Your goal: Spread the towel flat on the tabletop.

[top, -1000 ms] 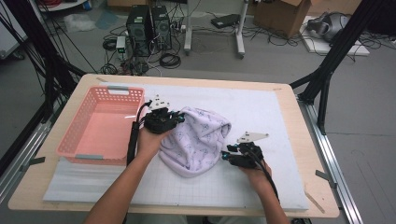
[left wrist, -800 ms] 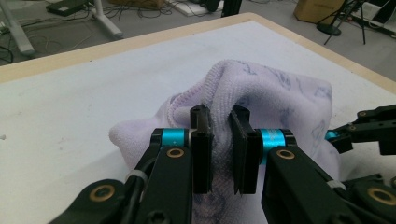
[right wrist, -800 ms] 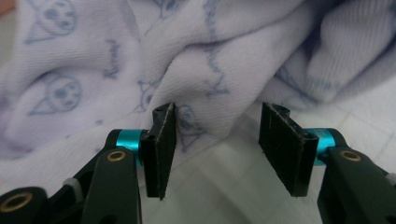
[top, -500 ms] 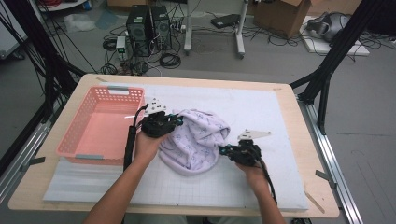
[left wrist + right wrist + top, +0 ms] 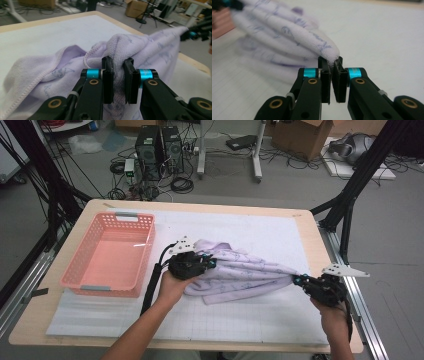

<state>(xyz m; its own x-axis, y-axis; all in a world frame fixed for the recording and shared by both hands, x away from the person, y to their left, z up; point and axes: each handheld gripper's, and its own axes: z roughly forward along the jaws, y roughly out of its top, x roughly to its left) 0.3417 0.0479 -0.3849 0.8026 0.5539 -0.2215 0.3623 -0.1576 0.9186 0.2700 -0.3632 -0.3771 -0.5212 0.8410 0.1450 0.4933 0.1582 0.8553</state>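
Note:
A lilac towel [image 5: 245, 272] with a faint print lies stretched across the white mat, between the two grippers. My left gripper [image 5: 209, 264] is shut on a bunched fold at the towel's left end; in the left gripper view the pads [image 5: 108, 75] squeeze the cloth [image 5: 150, 47] between them. My right gripper [image 5: 299, 280] is near the table's right edge, shut on the towel's right corner. In the right gripper view that corner [image 5: 329, 53] is pinched at the gripper's [image 5: 330, 61] tips and the cloth runs off taut to the upper left.
A pink plastic basket [image 5: 80, 282] stands at the left of the mat, close beside the left hand. The white gridded mat [image 5: 250, 230] covers most of the wooden table. The table's right edge and metal rail [image 5: 357, 285] lie just under the right gripper.
The right gripper has moved right and risen with the towel's corner, drawing the heaped towel out into a long band. The left hand has shifted a little toward the front.

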